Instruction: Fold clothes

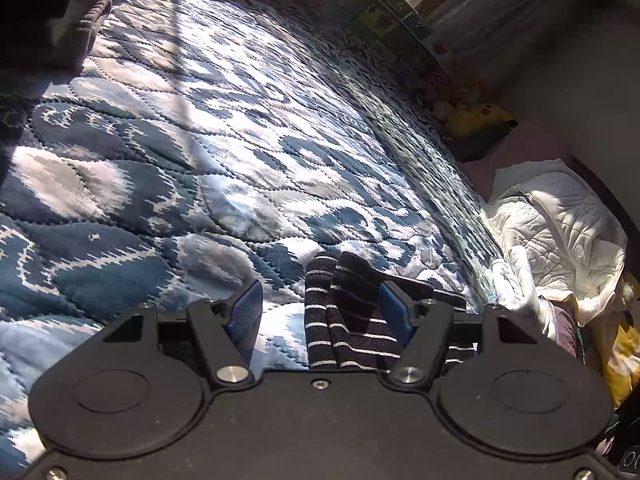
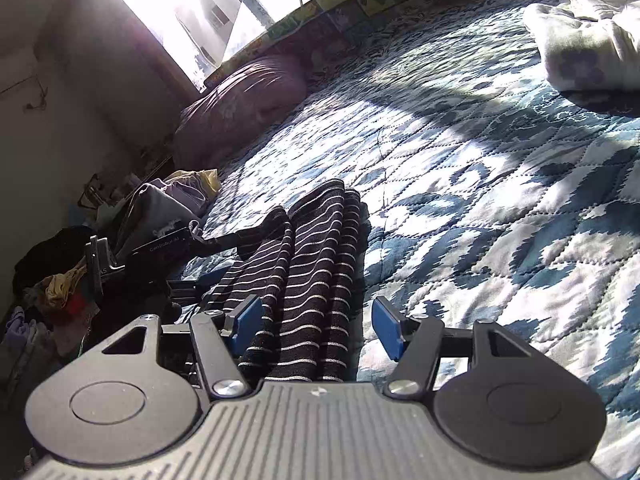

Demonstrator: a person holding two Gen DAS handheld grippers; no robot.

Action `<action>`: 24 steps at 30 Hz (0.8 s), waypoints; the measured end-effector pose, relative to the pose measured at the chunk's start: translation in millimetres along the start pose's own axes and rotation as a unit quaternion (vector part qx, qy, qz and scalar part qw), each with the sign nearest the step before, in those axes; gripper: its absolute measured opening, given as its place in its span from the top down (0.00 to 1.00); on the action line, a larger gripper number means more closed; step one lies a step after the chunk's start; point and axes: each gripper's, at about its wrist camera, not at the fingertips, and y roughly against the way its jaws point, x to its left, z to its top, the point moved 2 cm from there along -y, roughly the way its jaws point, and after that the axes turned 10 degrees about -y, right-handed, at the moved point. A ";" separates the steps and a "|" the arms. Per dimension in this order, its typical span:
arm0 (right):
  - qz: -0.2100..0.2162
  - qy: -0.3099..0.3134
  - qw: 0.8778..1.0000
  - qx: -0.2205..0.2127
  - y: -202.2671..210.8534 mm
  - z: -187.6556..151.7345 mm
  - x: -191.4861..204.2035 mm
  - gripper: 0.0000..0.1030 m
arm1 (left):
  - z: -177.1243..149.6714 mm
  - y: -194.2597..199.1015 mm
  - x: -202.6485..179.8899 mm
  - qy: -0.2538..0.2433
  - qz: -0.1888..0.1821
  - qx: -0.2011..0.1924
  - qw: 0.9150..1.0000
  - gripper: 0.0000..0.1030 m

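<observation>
A blue-and-white quilt (image 1: 208, 148) is covering the bed and filling most of both views, with sun and shadow falling across it. A mauve pillow (image 2: 244, 100) is lying at the quilt's far edge below the window (image 2: 180, 12) in the right wrist view. A white blanket (image 1: 560, 224) is lying bunched beside the bed in the left wrist view. A heap of clothes (image 2: 60, 280) is sitting off the bed's edge in the right wrist view.

The garment (image 2: 312, 280), black with thin white stripes, is lying gathered in long folds on the quilt, running away from the right gripper (image 2: 316, 326). That gripper's fingers are standing apart, with the near end of the garment lying between them; whether the blue pads (image 2: 386, 328) are touching the cloth cannot be told.

The left gripper (image 1: 320, 312) is likewise holding its fingers apart, with another end of the garment (image 1: 344, 320) lying between them, nearer the right-hand pad (image 1: 394, 312). A yellow plush (image 1: 476, 116) is resting by the wall.
</observation>
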 end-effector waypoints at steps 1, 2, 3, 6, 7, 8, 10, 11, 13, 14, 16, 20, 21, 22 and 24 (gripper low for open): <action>0.004 0.016 1.000 0.001 -0.4 -2.1 4.0 0.42 | 1.1 2.8 -6.7 -0.023 0.021 -0.005 0.999 0.38; 0.008 0.033 0.999 0.003 -0.8 -4.3 8.2 0.43 | 2.3 5.7 -13.4 -0.047 0.042 -0.010 0.998 0.40; 0.010 0.056 0.998 0.007 -0.3 -7.1 13.6 0.49 | 2.2 10.0 -22.2 -0.077 0.052 -0.015 0.996 0.40; 0.017 0.111 0.993 0.022 1.5 -16.9 25.5 0.62 | -5.4 28.2 -49.3 -0.149 0.022 -0.016 0.988 0.53; 0.016 0.128 0.991 0.026 4.2 -22.4 29.0 0.64 | -10.8 35.7 -58.8 -0.171 0.017 -0.017 0.985 0.55; 0.016 0.137 0.990 0.027 6.2 -26.1 30.6 0.64 | -17.7 43.8 -68.6 -0.189 0.011 -0.015 0.982 0.57; 0.031 0.160 0.986 0.025 18.1 -36.0 37.3 0.67 | -34.6 62.2 -89.2 -0.224 -0.004 -0.009 0.975 0.62; 0.038 0.171 0.984 0.024 24.2 -40.9 41.0 0.68 | -46.4 72.7 -98.8 -0.242 -0.014 -0.006 0.970 0.63; 0.045 0.197 0.979 0.023 34.8 -52.0 48.1 0.77 | -70.0 90.4 -111.5 -0.264 -0.024 0.001 0.964 0.68; 0.048 0.202 0.978 0.028 39.2 -58.8 50.2 0.80 | -90.4 102.3 -117.9 -0.279 -0.028 0.013 0.960 0.69; 0.051 0.212 0.975 0.037 45.2 -73.7 52.2 0.83 | -120.2 113.9 -124.4 -0.291 -0.025 0.034 0.956 0.76; 0.005 0.234 0.971 0.048 36.6 -100.0 46.6 0.87 | -174.2 112.4 -133.1 -0.355 0.014 0.058 0.933 0.76; -0.001 0.240 0.970 0.041 39.5 -103.6 48.5 0.87 | -175.1 116.1 -134.9 -0.358 0.017 0.051 0.932 0.76; -0.006 0.246 0.969 0.033 42.4 -107.1 50.4 0.84 | -175.9 120.0 -136.7 -0.362 0.020 0.043 0.931 0.76; 0.003 0.244 0.970 0.015 64.2 -108.1 55.9 0.83 | -171.8 142.1 -137.5 -0.338 0.019 0.015 0.941 0.76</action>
